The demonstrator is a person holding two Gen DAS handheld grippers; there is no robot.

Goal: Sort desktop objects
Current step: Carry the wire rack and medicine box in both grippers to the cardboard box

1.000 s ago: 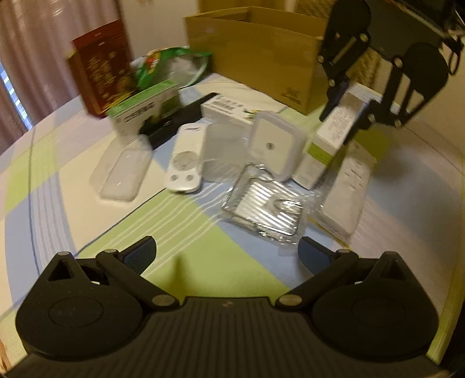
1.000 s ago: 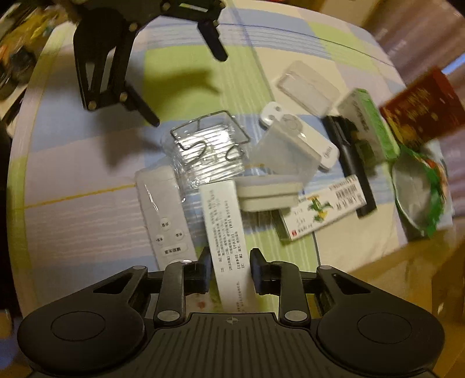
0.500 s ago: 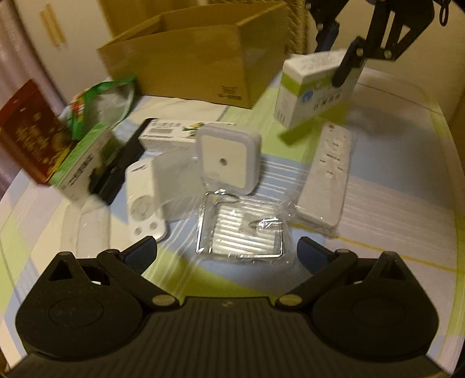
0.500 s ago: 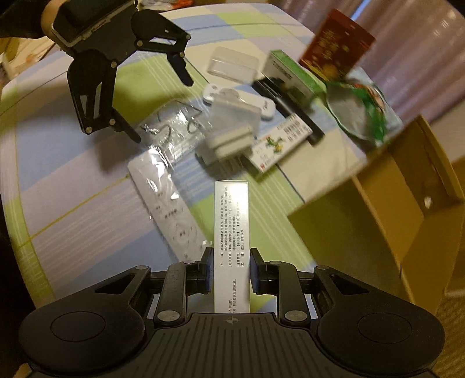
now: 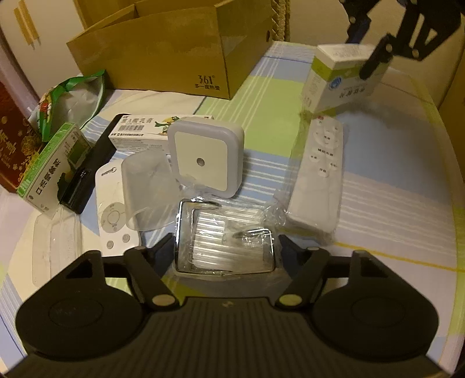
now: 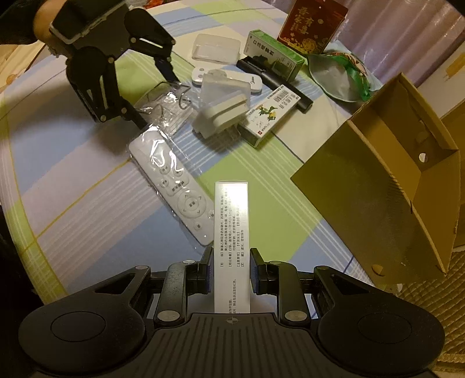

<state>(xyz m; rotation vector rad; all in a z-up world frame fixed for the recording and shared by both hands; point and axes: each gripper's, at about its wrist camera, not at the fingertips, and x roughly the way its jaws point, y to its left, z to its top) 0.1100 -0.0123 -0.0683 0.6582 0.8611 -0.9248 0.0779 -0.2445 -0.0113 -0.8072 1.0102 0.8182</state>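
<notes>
My right gripper [image 6: 231,266] is shut on a white and green medicine box [image 6: 231,232] and holds it above the table, near the open cardboard box [image 6: 392,180]. The same box [image 5: 340,81] shows in the left wrist view, held high at the right. My left gripper [image 5: 225,247] is open, with a wire rack in a clear plastic bag [image 5: 223,244] lying between its fingers. From the right wrist view the left gripper [image 6: 151,96] straddles that bag [image 6: 162,107].
A bagged white remote [image 5: 319,174], a square white night light [image 5: 206,157], a second white remote [image 5: 113,209], a toothpaste box [image 5: 142,130], a green box [image 5: 52,168], a black bar [image 5: 84,177], a snack bag [image 5: 66,101] and a red box [image 6: 312,24] lie on the striped tablecloth.
My left gripper has moved forward and down, so the bagged wire rack now lies between its open fingers. My right gripper has carried the medicine box further toward the cardboard box.
</notes>
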